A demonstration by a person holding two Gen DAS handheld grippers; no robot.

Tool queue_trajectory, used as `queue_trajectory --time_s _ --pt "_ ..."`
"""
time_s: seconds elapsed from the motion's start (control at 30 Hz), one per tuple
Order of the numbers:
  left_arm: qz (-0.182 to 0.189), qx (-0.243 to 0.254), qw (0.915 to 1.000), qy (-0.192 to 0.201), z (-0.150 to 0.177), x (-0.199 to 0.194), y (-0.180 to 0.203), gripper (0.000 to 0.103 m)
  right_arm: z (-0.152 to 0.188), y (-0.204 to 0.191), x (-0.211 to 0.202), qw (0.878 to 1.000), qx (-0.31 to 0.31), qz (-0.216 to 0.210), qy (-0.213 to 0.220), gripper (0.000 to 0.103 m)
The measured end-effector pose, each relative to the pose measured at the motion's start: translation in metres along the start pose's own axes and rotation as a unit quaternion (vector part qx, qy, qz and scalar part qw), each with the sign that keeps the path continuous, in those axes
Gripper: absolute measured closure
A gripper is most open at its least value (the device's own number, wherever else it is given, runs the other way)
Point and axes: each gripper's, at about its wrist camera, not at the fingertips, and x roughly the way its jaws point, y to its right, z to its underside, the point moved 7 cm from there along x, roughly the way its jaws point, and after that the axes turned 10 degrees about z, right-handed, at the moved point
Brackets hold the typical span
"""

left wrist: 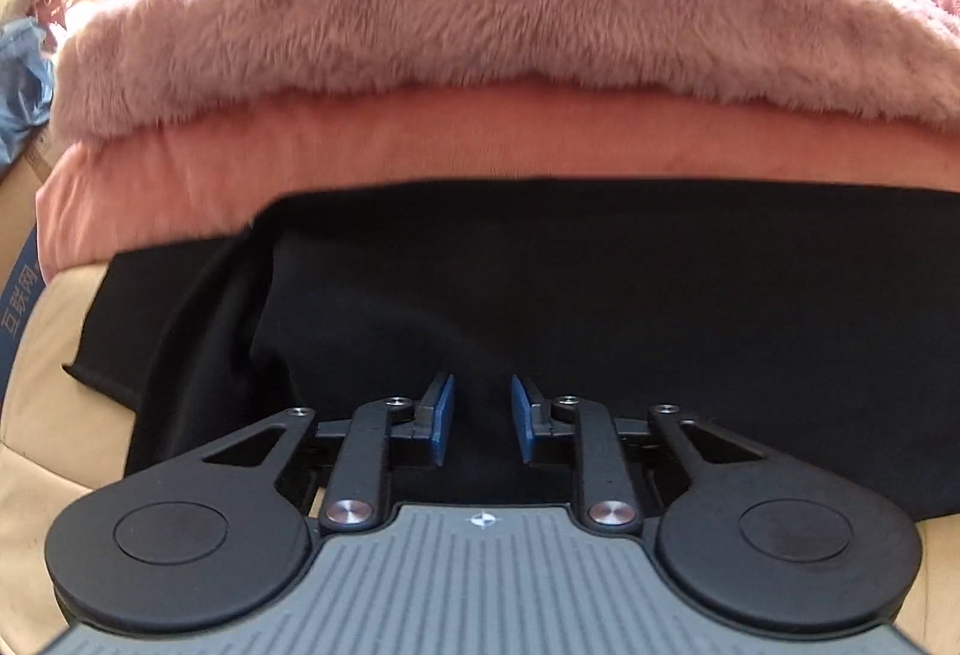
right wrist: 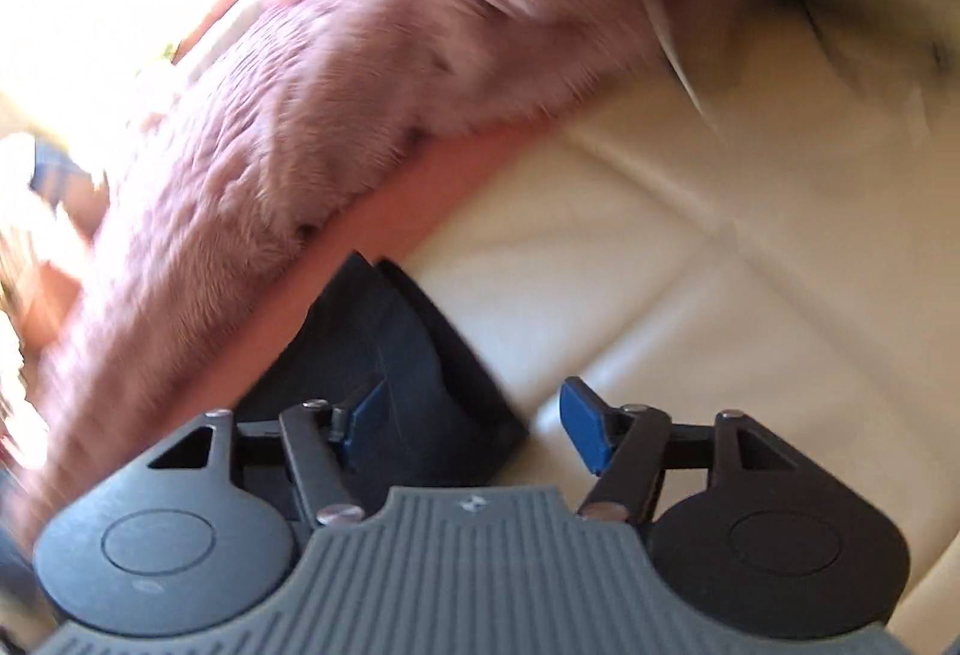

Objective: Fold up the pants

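Pants (left wrist: 600, 307), black, lie flat on the cream leather seat cushion (right wrist: 690, 247), their far edge butting the pink blanket pile (left wrist: 480, 12) at 12 o'clock. Already folded at least once by the look of it: a layered edge and a loose flap show at 9 o'clock in the left wrist view.

Risks, biggest first:
- Blanket pile overhangs the fold zone. A sweep toward 12 o'clock could snag the fluffy pink layer and drag it onto the cloth.
- Smooth leather, so the whole stack may slide instead of folding if only one side gets lifted.
- Flap at 9 o'clock sits skewed. Folding over it would lock in a crooked edge.
- Thin dark fabric, several layers: a shallow pinch likely catches the top layer only.

Left claw (left wrist: 480, 418): blue pads narrowly parted, over the cloth, no fabric clamped between them as far as I can see.
Right claw (right wrist: 474, 424): wide apart, holding nothing, straddling the corner of the pants at 6 o'clock. That view is motion-blurred, so contact there is unclear.

Cloth looks matte, soft, mostly wrinkle-free, with a stitched hem at the left flap.
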Motion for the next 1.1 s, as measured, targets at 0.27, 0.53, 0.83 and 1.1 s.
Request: queue_trajectory --time_s 0.27,0.53,0.83,1.1 --pt "-0.010 0.010 0.9998 -0.012 -0.001 0.009 0.007 0.084 0.016 -0.005 0.030 0.997 0.073 -0.023 0.022 0.075" --pt "0.028 0.057 0.9977 -0.025 0.013 0.000 0.037 0.094 0.013 0.029 -0.005 0.996 0.061 0.024 0.058 0.101" --pt "0.127 0.079 0.9883 -0.030 0.042 -0.018 0.099 0.091 -0.006 0.110 -0.055 0.988 0.070 0.114 0.075 0.100" --pt "0.077 0.046 0.9944 0.057 0.060 -0.077 0.041 0.065 -0.012 0.054 -0.093 0.947 -0.150 0.240 0.155 0.065"
